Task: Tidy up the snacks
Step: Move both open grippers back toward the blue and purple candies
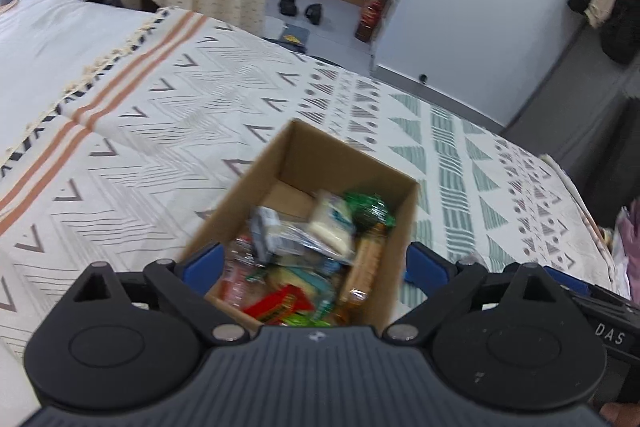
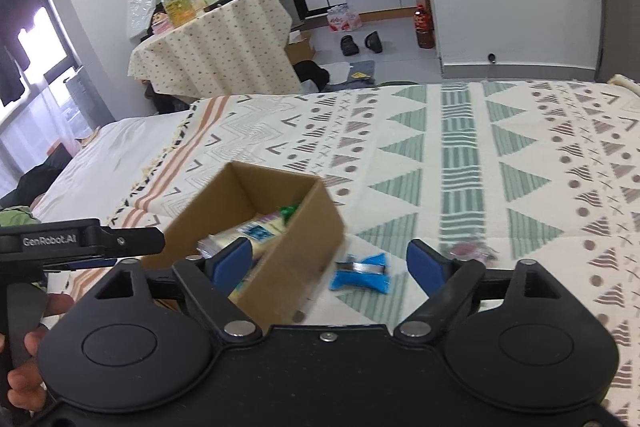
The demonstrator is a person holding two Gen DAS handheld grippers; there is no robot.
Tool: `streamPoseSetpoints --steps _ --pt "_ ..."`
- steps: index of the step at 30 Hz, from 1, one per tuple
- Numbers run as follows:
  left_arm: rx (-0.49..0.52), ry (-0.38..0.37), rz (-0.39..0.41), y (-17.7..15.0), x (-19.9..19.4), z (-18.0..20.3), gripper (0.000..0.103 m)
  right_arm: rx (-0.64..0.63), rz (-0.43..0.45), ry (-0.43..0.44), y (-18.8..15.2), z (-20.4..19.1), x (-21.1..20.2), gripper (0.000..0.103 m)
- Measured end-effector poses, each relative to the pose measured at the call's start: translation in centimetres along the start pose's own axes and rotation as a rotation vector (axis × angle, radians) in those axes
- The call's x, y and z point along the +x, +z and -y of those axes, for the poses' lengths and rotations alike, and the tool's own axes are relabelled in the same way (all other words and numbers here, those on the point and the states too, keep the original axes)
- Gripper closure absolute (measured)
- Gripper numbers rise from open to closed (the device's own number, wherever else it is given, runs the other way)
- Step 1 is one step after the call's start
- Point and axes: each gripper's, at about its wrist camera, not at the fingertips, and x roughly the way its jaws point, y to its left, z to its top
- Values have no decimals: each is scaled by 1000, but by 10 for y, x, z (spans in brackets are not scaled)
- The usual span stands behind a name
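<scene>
Step in hand: collecting loose snacks into the cardboard box (image 2: 256, 227) on the bed (image 2: 500, 155); I judge the job nearly done, since the box is well filled and only a couple of packets show outside it.
Landmark: the cardboard box, open-topped, standing on the patterned bedspread (image 1: 168, 131).
In the box: a jumble of wrapped snacks (image 1: 304, 259): a red packet at the near end, a green foil one toward the far corner, a pale one beside that, and a long tan packet along the right wall. Blurred, so no finer detail.
Left outside: a blue packet (image 2: 362, 273) lying on the bedspread just right of the box; further right of the box, a small dark reddish wrapper (image 2: 468, 251), too blurred to identify.
Left hand-held gripper (image 1: 312, 263): released, jaws spread wide, hovering over the near end of the box, nothing between them.
Right hand-held gripper (image 2: 332, 267): released and empty, jaws spread; the box's near right corner and the blue packet both lie between them in its view.
Next move, as I judge it: bring the right one down onto the blue packet alone, clear of the box wall, close, then lift it over the rim.
Writing: "GenRobot.AI" on the left unit's body, seen from the right camera; "DAS" on the black part at the right edge of the left view. Snack labels unreadable.
</scene>
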Motion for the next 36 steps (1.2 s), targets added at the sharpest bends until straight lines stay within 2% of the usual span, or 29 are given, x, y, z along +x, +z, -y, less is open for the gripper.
streamPoseSetpoints --steps 13,24,29,32,34,36 --pt "42 -42 9 -13 3 51 6 52 1 -16 -16 53 -15 17" --pt "95 -36 19 -25 10 89 8 5 -14 -9 -25 87 -14 17" --pt "118 -26 13 -34 20 105 8 10 9 -11 -32 103 -19 15" --pt "125 -24 -1 -38 27 114 8 18 25 -24 -40 112 -20 11" --pt "139 -22 -3 -42 30 121 7 35 47 -30 -46 118 -21 1" --pt "155 -22 -6 -46 35 128 7 49 70 -30 -52 123 -22 0"
